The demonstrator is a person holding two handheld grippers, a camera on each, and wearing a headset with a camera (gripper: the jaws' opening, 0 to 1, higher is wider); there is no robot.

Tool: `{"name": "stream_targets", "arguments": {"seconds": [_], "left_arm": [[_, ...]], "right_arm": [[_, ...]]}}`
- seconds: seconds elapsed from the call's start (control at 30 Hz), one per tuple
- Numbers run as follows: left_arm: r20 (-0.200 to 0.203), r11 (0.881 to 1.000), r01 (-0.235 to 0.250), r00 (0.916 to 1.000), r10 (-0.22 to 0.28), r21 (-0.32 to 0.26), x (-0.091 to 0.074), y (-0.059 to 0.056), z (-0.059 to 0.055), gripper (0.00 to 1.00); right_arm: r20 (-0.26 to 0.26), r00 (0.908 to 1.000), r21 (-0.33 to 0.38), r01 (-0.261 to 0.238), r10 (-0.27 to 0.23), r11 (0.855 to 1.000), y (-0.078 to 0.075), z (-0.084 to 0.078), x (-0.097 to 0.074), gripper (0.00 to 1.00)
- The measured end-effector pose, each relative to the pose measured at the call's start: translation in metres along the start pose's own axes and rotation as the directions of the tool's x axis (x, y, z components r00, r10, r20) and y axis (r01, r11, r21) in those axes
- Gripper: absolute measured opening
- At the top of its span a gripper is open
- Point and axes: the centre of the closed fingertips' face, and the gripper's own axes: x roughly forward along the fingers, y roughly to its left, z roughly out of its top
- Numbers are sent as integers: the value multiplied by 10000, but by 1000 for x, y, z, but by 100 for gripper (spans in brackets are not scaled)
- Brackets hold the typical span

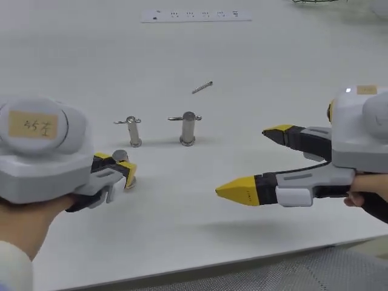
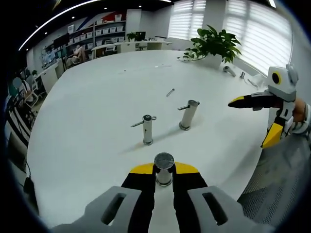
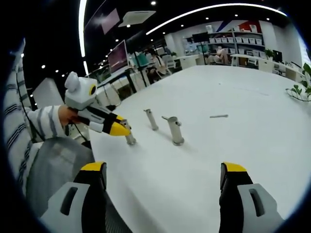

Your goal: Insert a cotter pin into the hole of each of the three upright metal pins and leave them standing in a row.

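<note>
The left tool (image 2: 164,170) is clamped on the bare 3rd pin (image 2: 164,160). The right tool (image 1: 251,160) is wide open and empty. The loose cotter pin (image 1: 202,88) lies on the bench at its 11 o'clock, axis 8-to-2, nearer this tool.

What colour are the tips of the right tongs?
Yellow, with black behind them. The tips of the right tongs show best in the head view.
</note>
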Motion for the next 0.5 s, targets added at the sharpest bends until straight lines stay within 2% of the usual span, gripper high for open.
{"name": "stream_targets", "arguments": {"seconds": [0.17, 0.3, 0.4, 0.5], "left_arm": [[140, 9998, -119, 9998, 121, -161, 2, 2, 0, 11], [171, 9999, -156, 9997, 156, -11, 5, 3, -1, 11], [273, 9997, -121, 9995, 126, -190, 6, 2, 1, 11], [300, 9999, -138, 9994, 141, -97, 6, 1, 1, 11]], "right_arm": [[-56, 10000, 4, 5, -5, 10000, 0, -1, 0, 98], [-60, 10000, 40, -3, 3, 10000, 0, -1, 1, 98], [-63, 10000, 37, -15, 15, 10000, 1, -1, 1, 98], [-68, 10000, 58, -28, 28, 10000, 1, -2, 2, 98]]}}
